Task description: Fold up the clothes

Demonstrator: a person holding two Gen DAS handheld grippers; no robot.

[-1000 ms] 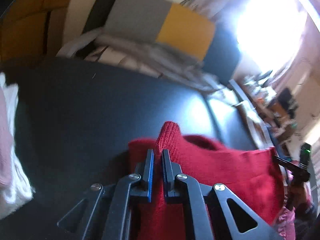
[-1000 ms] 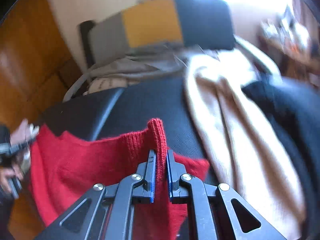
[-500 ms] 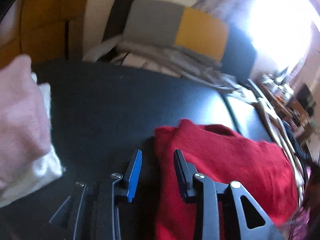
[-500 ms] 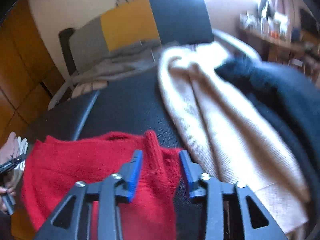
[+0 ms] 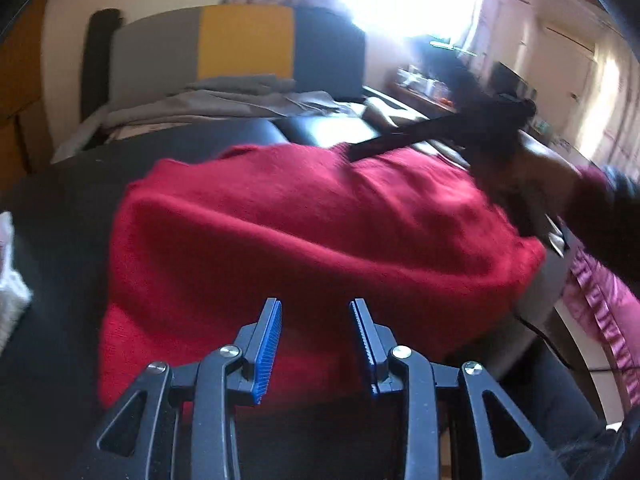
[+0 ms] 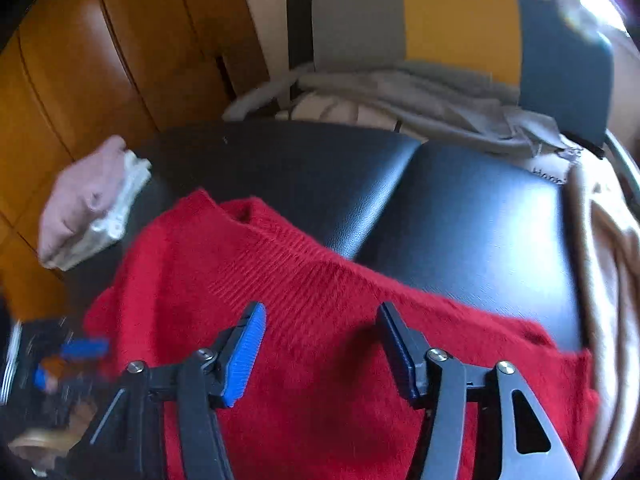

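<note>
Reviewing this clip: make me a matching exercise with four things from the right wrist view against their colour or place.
Things:
1. sweater
2. folded pile
3. work surface
4. beige garment

Descriptions:
A. black, glossy
B. red knit, below the right claw
C. draped at the right edge
D. pink and white, at the left

Pairs: 1-B, 2-D, 3-A, 4-C

surface: black padded bench (image 6: 460, 208) | on it: red sweater (image 6: 320, 320), folded pink-white stack (image 6: 88, 204), beige garment (image 6: 608, 240)
</note>
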